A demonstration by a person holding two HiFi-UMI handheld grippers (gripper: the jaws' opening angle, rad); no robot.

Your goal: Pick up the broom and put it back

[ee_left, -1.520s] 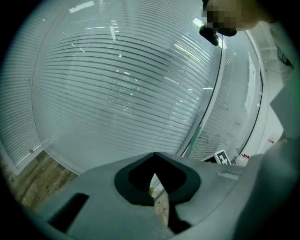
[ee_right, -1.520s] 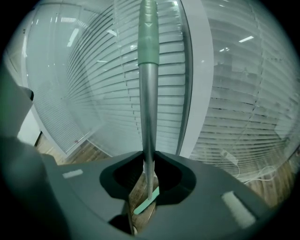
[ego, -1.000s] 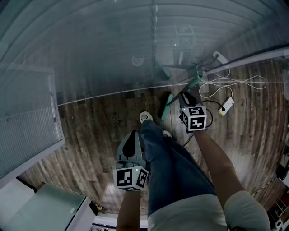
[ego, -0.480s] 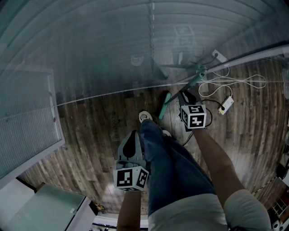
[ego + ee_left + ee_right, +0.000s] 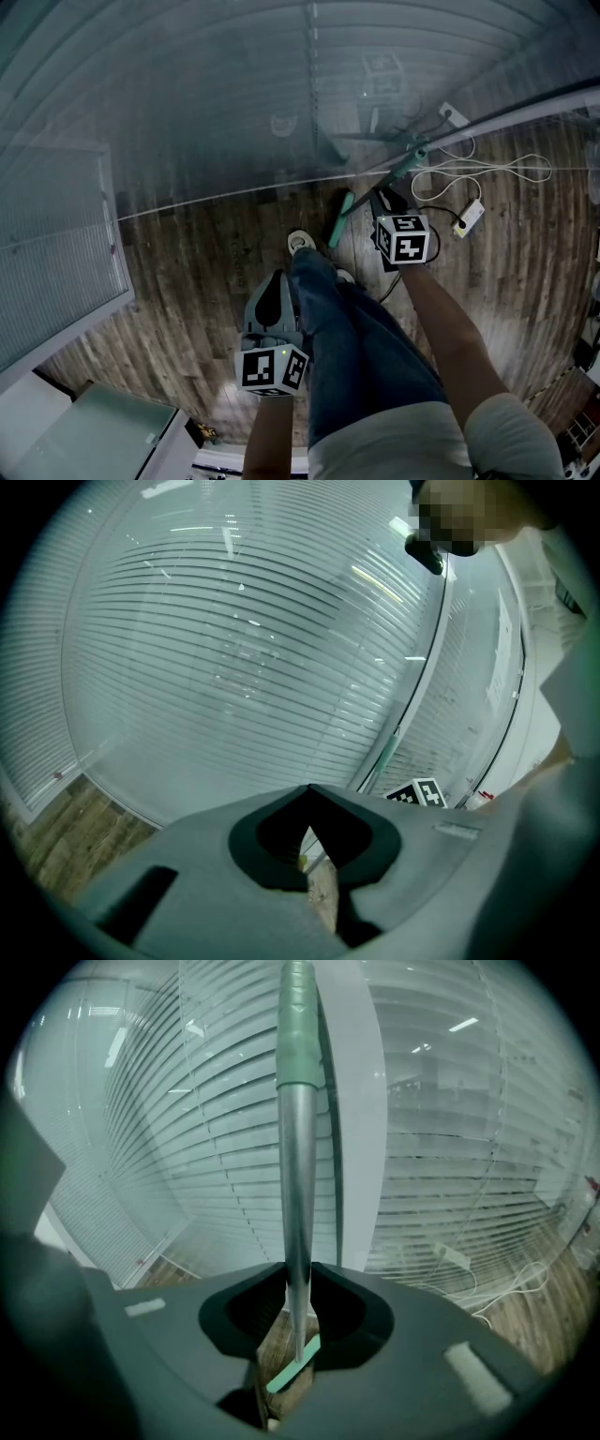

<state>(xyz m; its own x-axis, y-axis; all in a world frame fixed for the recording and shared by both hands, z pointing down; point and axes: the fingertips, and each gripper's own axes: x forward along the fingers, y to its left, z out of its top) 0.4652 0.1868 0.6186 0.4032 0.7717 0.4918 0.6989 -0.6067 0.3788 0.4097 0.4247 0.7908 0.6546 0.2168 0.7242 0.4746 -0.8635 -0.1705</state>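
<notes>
The broom has a silver pole (image 5: 298,1194) with a green grip (image 5: 298,1026) at its top and a green head (image 5: 343,217) down on the wood floor by the glass wall. It stands nearly upright. My right gripper (image 5: 386,199) is shut on the pole, which runs straight up between its jaws (image 5: 298,1274); below them the green head (image 5: 292,1365) shows. My left gripper (image 5: 273,298) hangs beside the person's left leg, shut with nothing in it (image 5: 307,789). In the left gripper view the pole (image 5: 389,752) appears far off at the right.
A glass wall with slatted blinds (image 5: 234,103) closes off the far side. A white power strip (image 5: 471,218) and its looped cable (image 5: 487,171) lie on the floor to the right of the broom. The person's legs in jeans (image 5: 342,319) fill the middle. A grey cabinet (image 5: 94,436) stands bottom left.
</notes>
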